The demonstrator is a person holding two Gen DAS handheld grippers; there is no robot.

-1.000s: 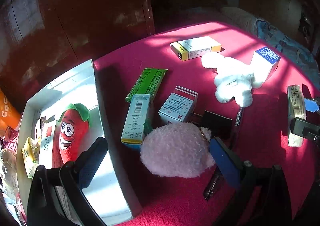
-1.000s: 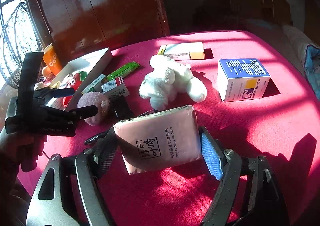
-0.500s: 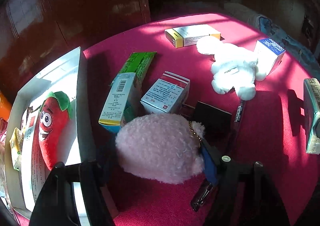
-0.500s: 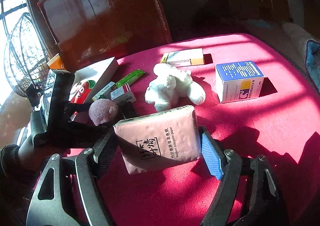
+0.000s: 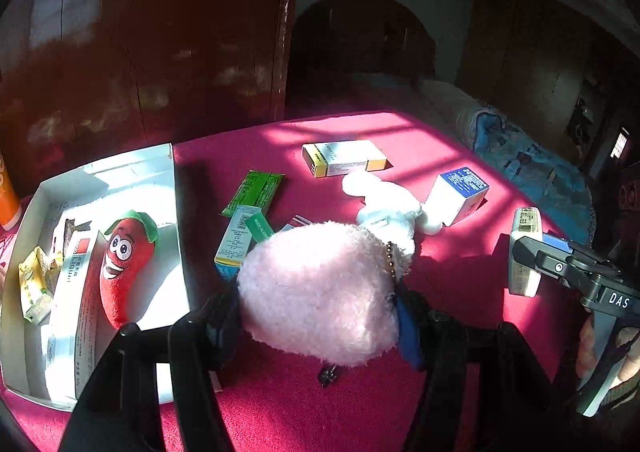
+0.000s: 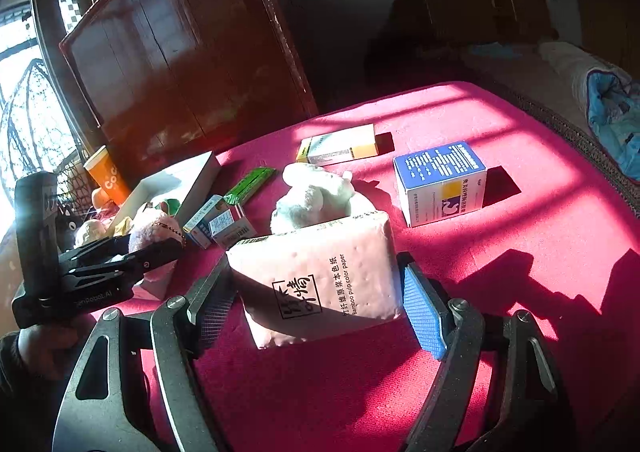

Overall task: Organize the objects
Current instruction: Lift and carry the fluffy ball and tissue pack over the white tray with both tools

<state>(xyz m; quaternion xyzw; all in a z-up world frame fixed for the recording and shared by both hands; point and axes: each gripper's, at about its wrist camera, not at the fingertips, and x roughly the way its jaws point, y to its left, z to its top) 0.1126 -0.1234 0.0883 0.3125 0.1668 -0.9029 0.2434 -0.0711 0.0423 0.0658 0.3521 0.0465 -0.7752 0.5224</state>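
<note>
At the far left of the left wrist view, the white tray (image 5: 168, 156) sits on the red tablecloth (image 5: 440, 140) holding a red chili plush (image 5: 124, 272), a long white box (image 5: 76, 316) and yellow packets (image 5: 34, 288). Just right of the tray, the left gripper (image 5: 320, 316) is closed down on the pink fluffy pom-pom keychain (image 5: 320, 292), which fills the space between its jaws and is lifted off the cloth; its bead chain (image 5: 390, 260) hangs at the right side. Behind it lie a green packet (image 5: 254, 192), a teal-and-white medicine box (image 5: 236, 244), a yellow-ended box (image 5: 344, 158), a white plush animal (image 5: 390, 204) and a blue-topped box (image 5: 460, 192). At the right edge, the right gripper (image 5: 560, 264) shows from the side with the tissue pack (image 5: 524, 248) edge-on.

The right wrist view shows the left gripper (image 6: 132, 252) from outside, at the left, pinching the pom-pom (image 6: 154, 228) near the tray's (image 6: 200, 180) corner, with an orange cup (image 6: 106, 172) behind. In the centre, the right gripper (image 6: 316, 292) is narrowed onto the pink tissue pack (image 6: 320, 272), whose printed face reads "Bamboo pulp color paper", lettering the other view cannot show. Its jaws press both ends, and the pack is held tilted above the cloth. The white plush (image 6: 316, 196) lies just behind it, the blue-topped box (image 6: 440, 180) to the right.
</note>
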